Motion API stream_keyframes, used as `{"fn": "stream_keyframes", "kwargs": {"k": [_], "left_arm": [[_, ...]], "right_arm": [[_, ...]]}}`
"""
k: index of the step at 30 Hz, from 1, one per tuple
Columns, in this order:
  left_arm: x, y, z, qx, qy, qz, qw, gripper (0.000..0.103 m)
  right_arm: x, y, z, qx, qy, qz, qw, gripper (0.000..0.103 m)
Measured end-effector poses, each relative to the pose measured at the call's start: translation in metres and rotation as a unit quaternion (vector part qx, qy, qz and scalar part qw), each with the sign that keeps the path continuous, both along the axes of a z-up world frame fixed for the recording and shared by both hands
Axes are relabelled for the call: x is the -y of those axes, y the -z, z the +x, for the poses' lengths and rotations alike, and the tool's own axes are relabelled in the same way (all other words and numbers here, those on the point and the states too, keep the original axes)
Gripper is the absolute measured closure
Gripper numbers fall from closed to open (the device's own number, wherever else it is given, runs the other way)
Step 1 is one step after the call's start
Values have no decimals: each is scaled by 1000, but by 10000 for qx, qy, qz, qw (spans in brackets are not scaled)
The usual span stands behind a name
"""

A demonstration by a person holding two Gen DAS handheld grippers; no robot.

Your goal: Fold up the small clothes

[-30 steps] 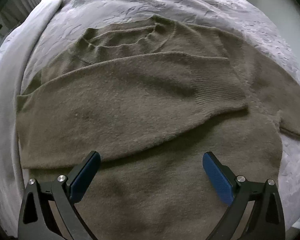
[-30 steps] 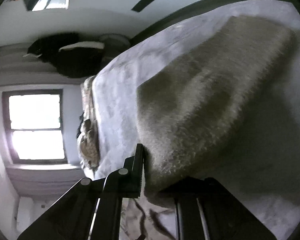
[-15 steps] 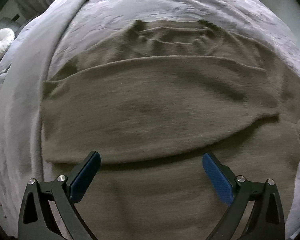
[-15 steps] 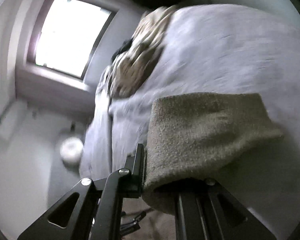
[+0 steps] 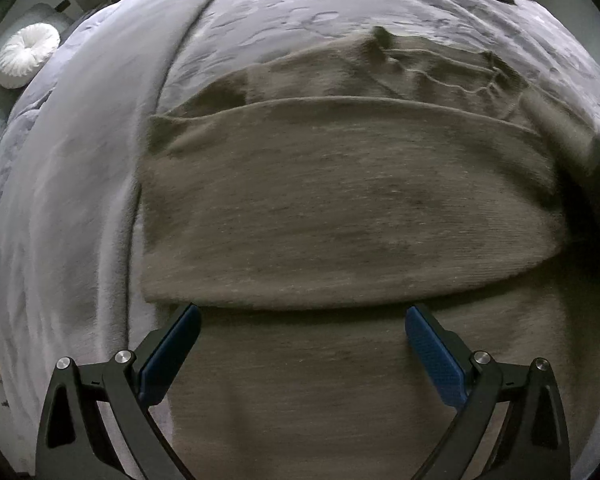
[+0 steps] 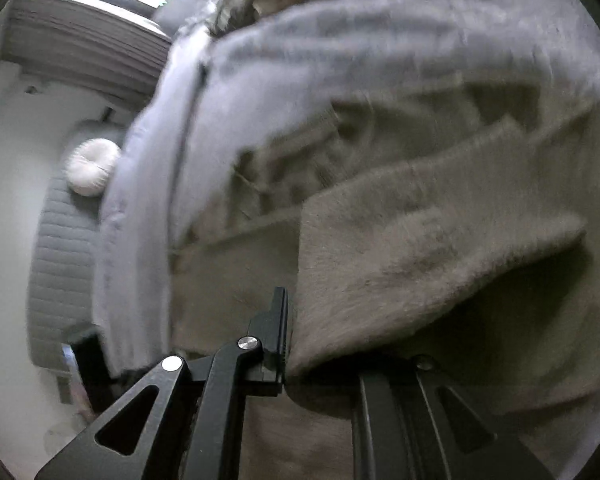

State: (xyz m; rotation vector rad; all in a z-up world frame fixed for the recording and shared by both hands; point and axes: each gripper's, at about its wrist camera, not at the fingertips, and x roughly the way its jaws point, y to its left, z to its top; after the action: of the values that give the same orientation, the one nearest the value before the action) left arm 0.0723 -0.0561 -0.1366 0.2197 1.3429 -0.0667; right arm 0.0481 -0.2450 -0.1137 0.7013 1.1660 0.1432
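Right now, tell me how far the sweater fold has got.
Done: one sleeve already lies folded flat across the brown sweater on the grey blanket.
In hand: the right tongs pinch the other sleeve and hold it above the body, jaws just starting to ease open. The left tongs hang open over the hem, holding nothing.
Left: laying that sleeve down, then folding the body.

Fuzzy matt knit sweater (image 5: 340,208) lies on a soft, plush grey blanket (image 5: 80,200).

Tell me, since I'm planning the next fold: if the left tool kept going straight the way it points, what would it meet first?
Most likely the brown sweater: the open left tool points steeply down at its body, just below the folded-over sleeve. Nothing shows in between, though depth is unclear.
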Motion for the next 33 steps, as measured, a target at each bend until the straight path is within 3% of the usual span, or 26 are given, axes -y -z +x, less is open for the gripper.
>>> {"fn": "stream_keyframes", "kwargs": {"k": [3,6,7,13,17,18,19,20,21,24,28,31,33], "left_arm": [[-8,2,2,-5,-44,20,10000,1],[-17,4,8,-16,-75,5,10000,1],[-17,3,3,-17,-82,-1,10000,1],[-31,7,4,-8,-82,-3,10000,1],[-41,7,5,28,-29,-147,9999,1],[-43,4,2,50,-30,-241,9997,1],[-47,3,2,72,-38,-348,9994,1],[-54,-2,-1,114,-62,-487,9987,1],[-60,-3,-1,154,-93,-571,9982,1],[-82,-9,-4,287,-230,-634,9973,1],[-116,-17,-1,474,-509,-906,9935,1],[-133,-21,4,537,-712,-1209,9887,1],[-141,-22,5,531,-833,-1326,9862,1]], "right_arm": [[4,17,-2,-318,141,91,9994,86],[9,21,-10,-343,283,208,9988,41],[12,20,-10,-298,310,256,9987,38],[19,15,-19,-302,627,295,9971,38],[37,10,-32,-155,1413,438,9889,38],[39,9,-32,-98,1513,446,9874,47],[40,7,-32,-34,1572,438,9866,79],[40,5,-30,12,1573,389,9868,92],[38,2,-25,35,1520,296,9879,95],[17,-12,-9,342,1066,-47,9937,95],[-44,-25,16,635,-207,-628,9958,95],[-88,-12,27,439,-1001,-1089,9880,91],[-104,7,30,30,-1323,-1233,9835,86]]}}
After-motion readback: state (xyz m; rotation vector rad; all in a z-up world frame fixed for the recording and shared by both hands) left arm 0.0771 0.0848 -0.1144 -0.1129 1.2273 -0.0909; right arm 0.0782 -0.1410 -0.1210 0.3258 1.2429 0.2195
